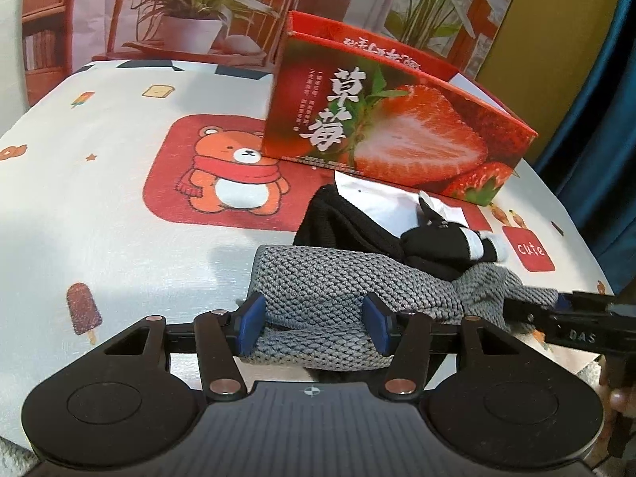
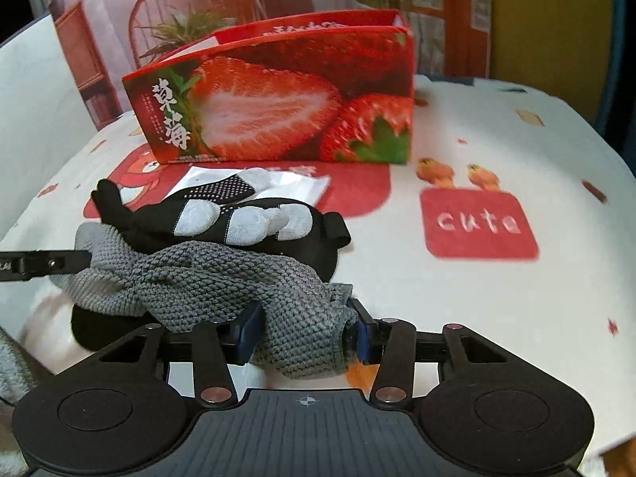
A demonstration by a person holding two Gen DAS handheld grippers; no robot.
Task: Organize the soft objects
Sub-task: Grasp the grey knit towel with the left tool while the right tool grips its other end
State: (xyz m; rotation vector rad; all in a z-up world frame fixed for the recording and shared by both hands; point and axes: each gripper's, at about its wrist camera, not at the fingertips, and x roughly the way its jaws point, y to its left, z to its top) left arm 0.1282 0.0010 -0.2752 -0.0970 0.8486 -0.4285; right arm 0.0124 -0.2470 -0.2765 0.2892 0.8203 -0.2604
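Left wrist view: my left gripper (image 1: 312, 324) is clamped on the near end of the grey knitted cloth (image 1: 338, 278), the blue pads (image 1: 250, 324) pressing the fold from both sides, so I am grasping it there. The cloth lies on the bear-print table cover (image 1: 119, 218), and on its far edge rest the black-and-white gloves (image 1: 433, 242), just in front of the strawberry box (image 1: 397, 135). At the right my other gripper reaches into the same cloth. The risk I judge here is that the gloves ride on the cloth: if I lift or pull it, they may slide off or get dragged toward me, and a hard tug could push them against the box and shift it. The cloth is loose knit, so it may stretch and slip out of a shallow grip. Right wrist view: my right gripper (image 2: 304, 334) is closed around a bunched corner of the grey knitted cloth (image 2: 222, 278), the pads (image 2: 250, 328) squeezing the wad, though the right pad is partly buried in fabric and I cannot tell how deep the hold is. The gloves (image 2: 238, 218) overlap the cloth's far side, with a white packet (image 2: 302, 185) behind them near the strawberry box (image 2: 278, 99). Holding only a bunched corner, I could lose it once the cloth comes under tension between my two hands, or the ends could rise unevenly and tip the gloves off to the left.
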